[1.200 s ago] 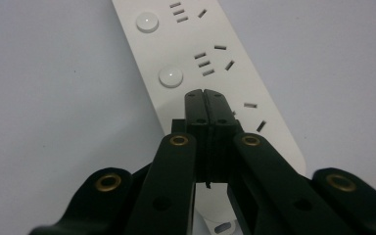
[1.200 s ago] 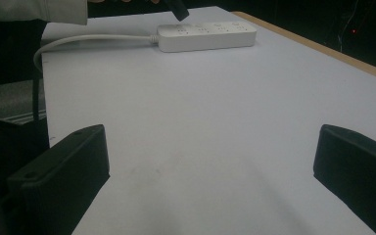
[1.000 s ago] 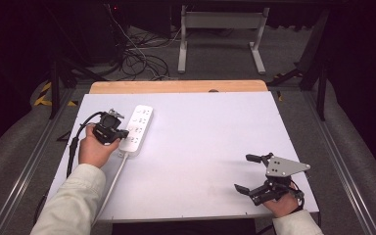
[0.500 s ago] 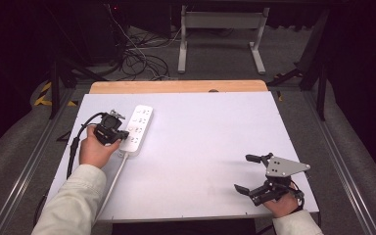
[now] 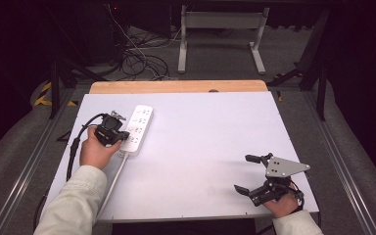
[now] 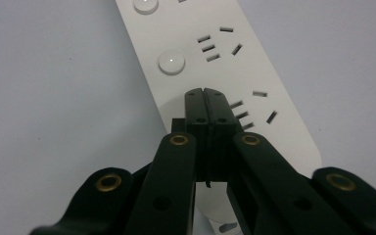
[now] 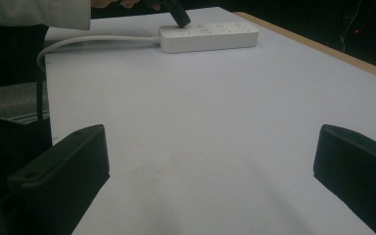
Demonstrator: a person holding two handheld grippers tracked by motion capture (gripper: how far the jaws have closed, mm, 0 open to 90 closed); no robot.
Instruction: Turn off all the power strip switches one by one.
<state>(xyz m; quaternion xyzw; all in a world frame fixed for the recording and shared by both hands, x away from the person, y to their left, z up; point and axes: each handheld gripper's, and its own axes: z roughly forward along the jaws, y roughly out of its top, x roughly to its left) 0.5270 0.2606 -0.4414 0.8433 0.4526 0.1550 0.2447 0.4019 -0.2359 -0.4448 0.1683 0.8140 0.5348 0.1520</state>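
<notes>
2 grippers work over the white table [image 5: 196, 147]. Left gripper [image 6: 206, 95]: jaws pressed together with nothing between them, tips set on the white power strip [image 5: 138, 128] at the table's far left, beside its round button [image 6: 171, 62]. Right gripper [image 5: 248, 173]: jaws spread wide, empty, near the table's front right corner, well apart from the strip. Strip cord [image 5: 113, 178] runs toward the person's sleeve [image 5: 73, 205].
</notes>
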